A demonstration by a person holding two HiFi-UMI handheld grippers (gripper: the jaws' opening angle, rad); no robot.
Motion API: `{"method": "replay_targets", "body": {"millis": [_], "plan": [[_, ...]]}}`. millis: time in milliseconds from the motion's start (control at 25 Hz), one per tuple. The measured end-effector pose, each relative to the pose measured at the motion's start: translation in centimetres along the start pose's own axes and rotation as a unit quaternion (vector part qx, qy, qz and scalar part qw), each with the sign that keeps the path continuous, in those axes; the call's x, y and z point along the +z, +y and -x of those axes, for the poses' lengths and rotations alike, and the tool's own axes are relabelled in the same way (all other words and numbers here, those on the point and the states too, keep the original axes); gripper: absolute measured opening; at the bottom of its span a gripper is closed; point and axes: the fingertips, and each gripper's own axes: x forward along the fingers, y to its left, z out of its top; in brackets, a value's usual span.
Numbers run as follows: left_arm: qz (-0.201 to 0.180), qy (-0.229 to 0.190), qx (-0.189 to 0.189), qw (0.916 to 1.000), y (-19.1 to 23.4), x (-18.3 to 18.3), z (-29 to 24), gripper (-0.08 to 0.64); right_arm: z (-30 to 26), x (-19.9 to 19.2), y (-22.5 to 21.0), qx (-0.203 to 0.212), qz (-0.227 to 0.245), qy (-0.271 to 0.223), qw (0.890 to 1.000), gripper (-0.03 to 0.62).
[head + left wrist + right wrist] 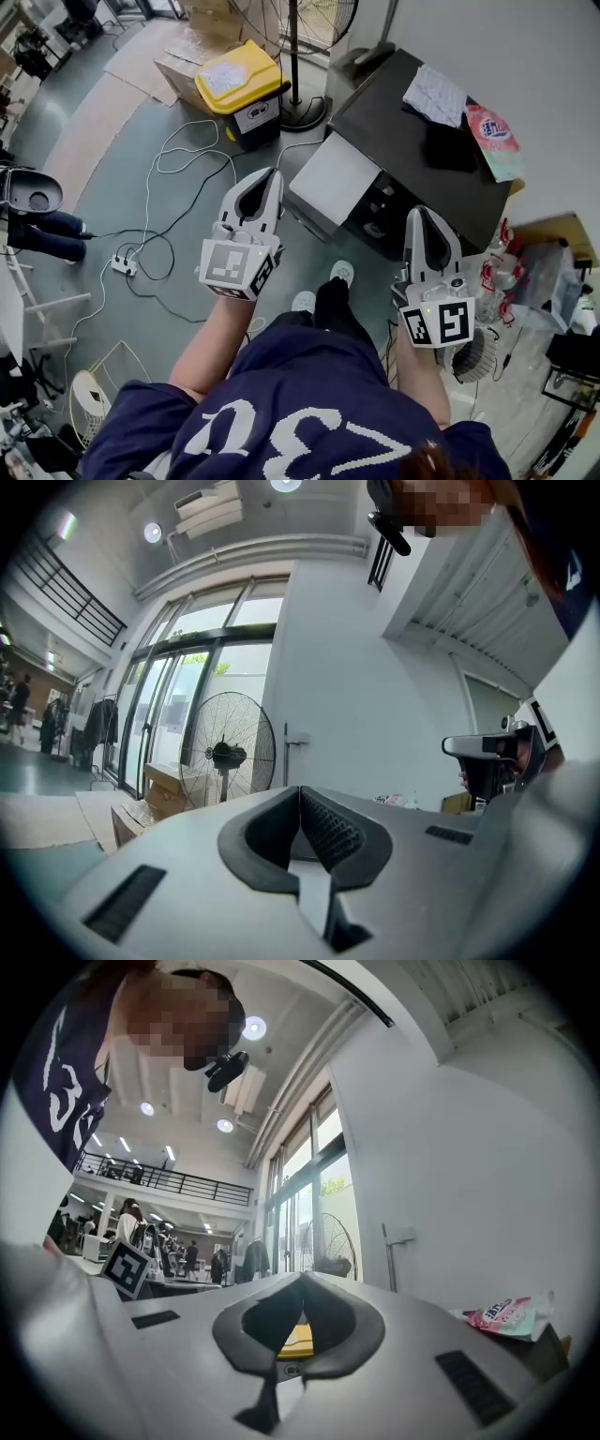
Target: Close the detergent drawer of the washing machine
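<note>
Floor (111, 192); washer (394, 131) near right tongs (424, 216)

Bare green floor (169, 319) lies open before the washing machine (394, 131), though a white panel (333, 178) juts from its front into the approach. Just beyond the machine's left corner, as the head view shows it, a fan stand (298, 66) and a yellow-lidded bin (242, 84) crowd the floor. White cables (178, 178) and a power strip (124, 266) trail farther left. A cloth (434, 94), a dark item (452, 145) and a detergent bag (494, 141) take up the far part of the machine's top. Bags and clutter (539, 281) hem its right side.
</note>
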Motion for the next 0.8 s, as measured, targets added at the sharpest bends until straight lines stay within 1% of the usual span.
{"method": "replay_targets", "body": {"millis": [320, 480, 640, 800], "plan": [[-0.005, -0.006, 0.028, 0.9996, 1.1, 0.6, -5.6, 0.020, -5.8, -0.9, -4.1, 0.044, -0.013, 0.007, 0.999, 0.015], [-0.004, -0.008, 0.038, 0.9993, 0.8, 0.8, -8.3, 0.020, -7.9, -0.9, -6.0, 0.066, -0.013, 0.006, 0.998, 0.015], [-0.009, -0.007, 0.040, 0.9991, 0.7, 0.7, -10.1, 0.020, -9.3, -0.9, -7.4, 0.074, -0.014, 0.003, 0.997, 0.015], [-0.004, -0.004, 0.047, 0.9989, 0.5, 0.1, -11.7, 0.020, -9.8, -1.4, -8.8, 0.083, -0.019, 0.007, 0.996, 0.015]]}}
